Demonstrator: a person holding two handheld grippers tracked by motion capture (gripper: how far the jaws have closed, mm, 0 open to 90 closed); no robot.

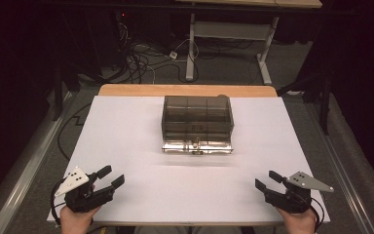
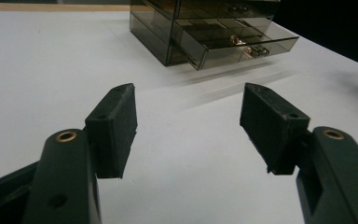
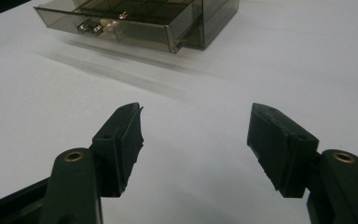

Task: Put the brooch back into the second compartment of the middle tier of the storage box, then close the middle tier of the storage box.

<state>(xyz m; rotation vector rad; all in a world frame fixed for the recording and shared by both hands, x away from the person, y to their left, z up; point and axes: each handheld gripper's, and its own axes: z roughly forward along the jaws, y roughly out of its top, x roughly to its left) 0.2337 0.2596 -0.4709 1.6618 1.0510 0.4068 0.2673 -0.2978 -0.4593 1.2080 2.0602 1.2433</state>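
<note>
**Both grippers wide apart, nothing held**

Plainly, the left gripper [image 1: 109, 175] sits at the near left corner of the white table [image 1: 126, 126], held in a hand [image 1: 78, 218], its jaws spread wide with nothing between them. In the left gripper view the gripper [image 2: 189, 95] shows only bare table between its pads. The right gripper [image 1: 268, 178] sits at the near right corner in the other hand [image 1: 299, 220], jaws likewise spread and empty; in its own view the gripper [image 3: 196, 114] has bare table in the gap, and the left pad's edge looks ragged.

The smoked clear drawer box [image 1: 197, 117] stands mid-table toward the far edge, well apart from both grippers. Its lowest drawer [image 1: 197, 146] is pulled out toward the person, with small metal items [image 2: 251, 45] lying inside near its front.
</note>
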